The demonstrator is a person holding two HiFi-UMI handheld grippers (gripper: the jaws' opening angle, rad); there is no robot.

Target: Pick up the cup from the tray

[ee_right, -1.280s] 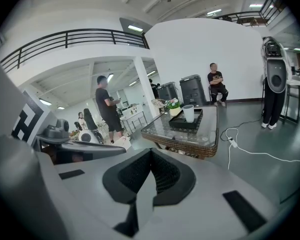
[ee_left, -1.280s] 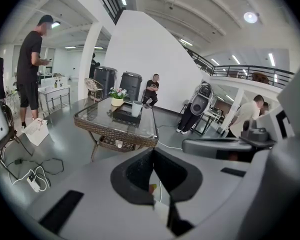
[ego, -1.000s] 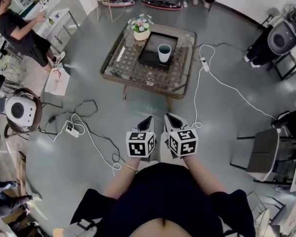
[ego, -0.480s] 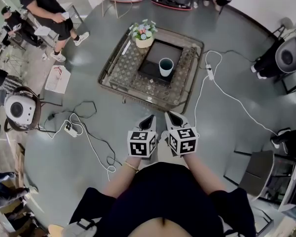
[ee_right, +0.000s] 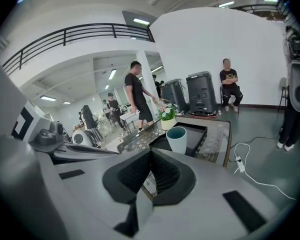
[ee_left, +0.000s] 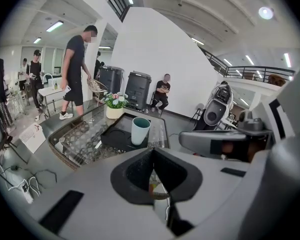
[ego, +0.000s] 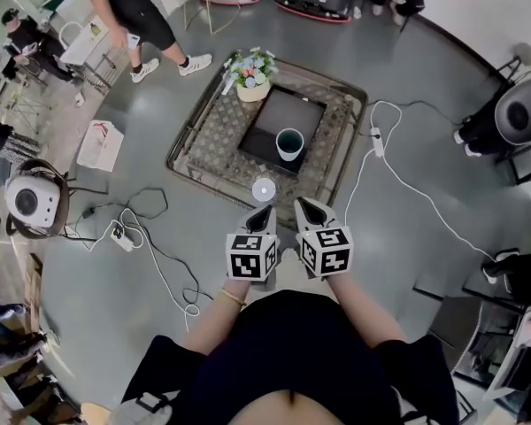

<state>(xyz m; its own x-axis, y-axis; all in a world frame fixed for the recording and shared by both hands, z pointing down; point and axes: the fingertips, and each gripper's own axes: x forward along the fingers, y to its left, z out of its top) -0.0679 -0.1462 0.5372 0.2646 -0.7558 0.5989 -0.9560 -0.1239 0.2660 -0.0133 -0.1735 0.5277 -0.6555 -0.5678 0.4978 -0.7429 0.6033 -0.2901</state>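
Observation:
A pale teal cup (ego: pixel 289 143) stands upright at the near right corner of a black tray (ego: pixel 279 113) on a glass-topped wicker coffee table (ego: pixel 203 140). My left gripper (ego: pixel 265 212) and right gripper (ego: pixel 302 204) are side by side just short of the table's near edge, both shut and empty, pointing at the table. In the left gripper view the cup (ee_left: pixel 140 130) on the tray (ee_left: pixel 112 138) lies ahead of the left gripper (ee_left: pixel 152 153). Seen from the right gripper (ee_right: pixel 151 153), the cup (ee_right: pixel 177 139) stands a little right of centre.
A flower pot (ego: pixel 253 71) stands on the table behind the tray, and a small white round thing (ego: pixel 263 189) shows at the table's near edge. A power strip with white cable (ego: pixel 376 140) lies on the floor to the right. A person (ego: pixel 137 11) walks at the back left.
Both grippers have advanced towards the table, which now lies much closer in the head view. The person at the back left has walked to the right. Both grippers stay shut.

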